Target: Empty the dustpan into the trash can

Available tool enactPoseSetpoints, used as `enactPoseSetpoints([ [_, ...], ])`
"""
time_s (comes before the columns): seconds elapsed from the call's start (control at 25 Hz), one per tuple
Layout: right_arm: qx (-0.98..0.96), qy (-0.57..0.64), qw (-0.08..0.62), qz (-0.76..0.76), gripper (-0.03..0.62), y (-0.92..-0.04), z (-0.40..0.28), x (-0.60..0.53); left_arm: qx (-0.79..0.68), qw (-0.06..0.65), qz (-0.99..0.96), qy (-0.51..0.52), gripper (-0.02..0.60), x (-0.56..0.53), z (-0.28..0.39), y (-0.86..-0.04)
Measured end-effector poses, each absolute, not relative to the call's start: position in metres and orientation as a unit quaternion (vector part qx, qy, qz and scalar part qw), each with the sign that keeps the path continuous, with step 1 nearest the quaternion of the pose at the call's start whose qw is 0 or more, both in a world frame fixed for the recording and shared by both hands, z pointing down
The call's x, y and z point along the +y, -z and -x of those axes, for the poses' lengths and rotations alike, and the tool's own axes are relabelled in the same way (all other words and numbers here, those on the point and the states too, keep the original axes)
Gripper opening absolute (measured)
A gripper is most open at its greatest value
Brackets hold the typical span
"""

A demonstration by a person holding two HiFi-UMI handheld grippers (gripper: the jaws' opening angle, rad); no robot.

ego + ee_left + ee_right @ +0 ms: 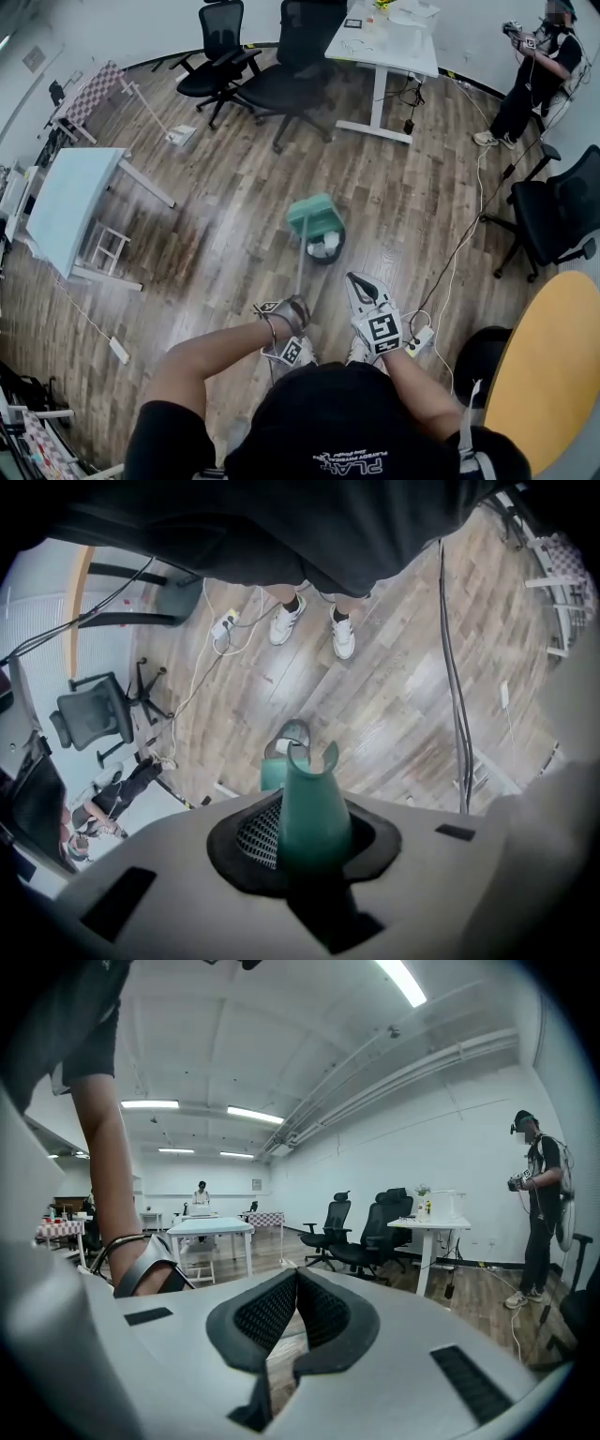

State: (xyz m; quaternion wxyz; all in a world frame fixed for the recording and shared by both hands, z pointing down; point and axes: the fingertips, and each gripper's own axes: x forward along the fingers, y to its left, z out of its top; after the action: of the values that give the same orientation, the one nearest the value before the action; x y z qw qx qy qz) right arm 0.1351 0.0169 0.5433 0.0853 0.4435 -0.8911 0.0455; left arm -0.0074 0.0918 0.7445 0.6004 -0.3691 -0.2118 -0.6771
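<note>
Head view looks down on the person's dark shirt and two arms, with both grippers close before the body. Near the feet, to the right, a white power strip (419, 339) lies on the wood floor (225, 225), and a yellow table (553, 375) stands at the near right edge. The left gripper (298, 305) points down and its jaws are clamped on the thin green handle (314, 808), which fills the gap between the black pads. The right gripper (367, 289) is just beside it on the right, almost level, with its jaws pressed together at the tips and nothing between them. The handle runs away from the left gripper to the green dustpan (311, 216), which is over the far left part of the trash can (339, 248) and covers a part of its opening. White paper (324, 246) lies inside the can. Farther left stands a light blue table (66, 206). At the far side are black chairs (281, 84) and a white desk (384, 42), and a person (539, 80) stands at the far right.
</note>
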Motion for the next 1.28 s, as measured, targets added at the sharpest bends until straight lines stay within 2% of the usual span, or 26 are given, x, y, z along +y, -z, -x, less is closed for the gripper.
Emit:
enactPoseSetpoints([
  [0.4, -0.893, -0.043, 0.095, -0.438, 0.023, -0.545, -0.138, 0.014, -0.128, 0.526, 0.487, 0.686, 0.097, 0.079, -0.006, -0.734],
  [0.96, -0.891, -0.035, 0.103, -0.441, 0.023, -0.544, -0.117, 0.005, 0.058, 0.338, 0.685, 0.642, 0.098, 0.042, -0.008, -0.7],
  [1.28, -0.883, -0.027, 0.107, -0.456, 0.024, -0.539, -0.095, -0.006, 0.181, 0.22, 0.749, 0.598, 0.098, 0.006, 0.025, -0.674],
])
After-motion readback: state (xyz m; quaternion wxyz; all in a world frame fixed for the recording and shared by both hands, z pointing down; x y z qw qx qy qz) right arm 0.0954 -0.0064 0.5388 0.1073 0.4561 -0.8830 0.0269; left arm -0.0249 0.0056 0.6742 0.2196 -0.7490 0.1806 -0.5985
